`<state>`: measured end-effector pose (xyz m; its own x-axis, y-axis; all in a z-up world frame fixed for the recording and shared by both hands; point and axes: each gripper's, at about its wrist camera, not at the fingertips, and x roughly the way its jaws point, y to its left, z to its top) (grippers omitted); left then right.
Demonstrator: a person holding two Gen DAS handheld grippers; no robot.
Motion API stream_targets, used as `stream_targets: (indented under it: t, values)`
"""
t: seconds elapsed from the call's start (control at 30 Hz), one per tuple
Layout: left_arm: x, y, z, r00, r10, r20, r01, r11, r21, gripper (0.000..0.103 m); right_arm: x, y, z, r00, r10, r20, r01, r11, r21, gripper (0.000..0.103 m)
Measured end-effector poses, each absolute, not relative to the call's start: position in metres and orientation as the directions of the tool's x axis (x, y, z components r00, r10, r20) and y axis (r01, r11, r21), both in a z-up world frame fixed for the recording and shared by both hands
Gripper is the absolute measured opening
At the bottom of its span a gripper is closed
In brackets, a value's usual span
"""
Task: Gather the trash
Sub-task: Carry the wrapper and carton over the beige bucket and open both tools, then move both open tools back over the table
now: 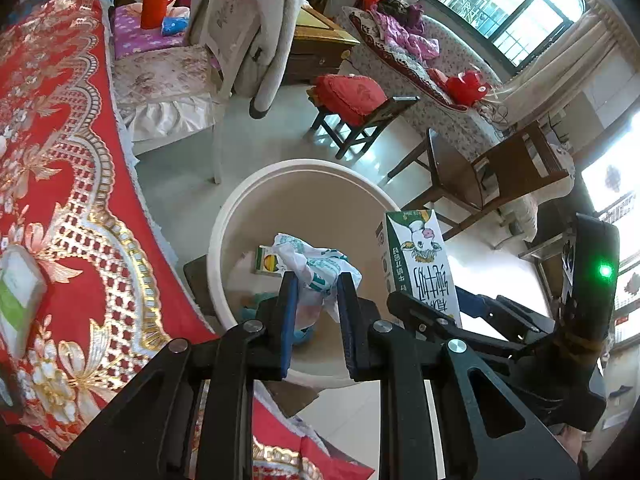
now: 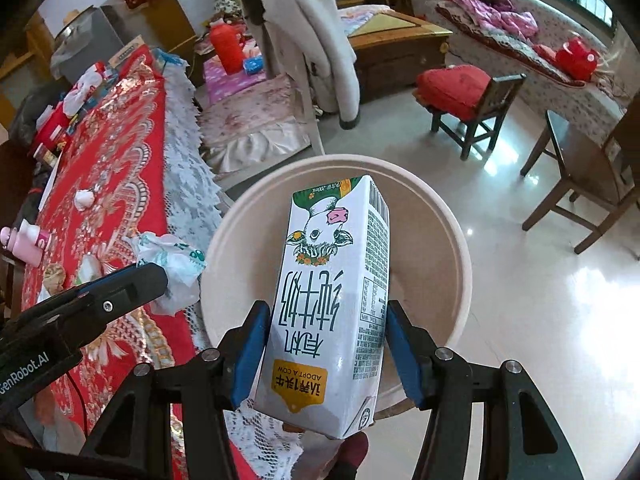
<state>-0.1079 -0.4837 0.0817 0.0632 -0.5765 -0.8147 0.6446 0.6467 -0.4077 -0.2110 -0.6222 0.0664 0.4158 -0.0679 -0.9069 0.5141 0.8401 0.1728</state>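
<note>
The milk carton [image 2: 332, 300] is pinched by the right gripper [image 2: 326, 344], long axis pointing away, over the bin [image 2: 448, 216] at frame centre. The crumpled wrapper [image 1: 316, 268] is clamped by the left gripper [image 1: 318, 300], above the same bin [image 1: 240, 216].

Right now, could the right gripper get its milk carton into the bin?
Probably yes. The right gripper holds the milk carton over the open bin, with nothing between them; the left gripper, holding a crumpled wrapper, is beside it.

White milk carton [image 2: 332, 300] above bin [image 2: 440, 208]
</note>
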Motion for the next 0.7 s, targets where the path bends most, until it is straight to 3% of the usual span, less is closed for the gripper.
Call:
stream_targets:
  t: [0.27,0.53,0.7]
  values:
    - [-0.107,-0.486,0.076,0.068,-0.575,-0.815,0.638,0.653,-0.408,0.024,-0.215,-0.634,0.056,0.399,-0.061,-0.915,0.533,0.827,0.177,0.056]
    - [-0.105,-0.484,0.077,0.071,-0.576,-0.814,0.628,0.660,-0.412,0.049,-0.212,-0.634,0.054,0.398,-0.059,-0.915,0.534,0.826,0.179,0.056]
    - [-0.104,-0.475,0.080,0.086,-0.574,-0.814,0.615,0.673,-0.410,0.053,-0.210,-0.635,0.052,0.387,-0.046,-0.921,0.536,0.824,0.184,0.056]
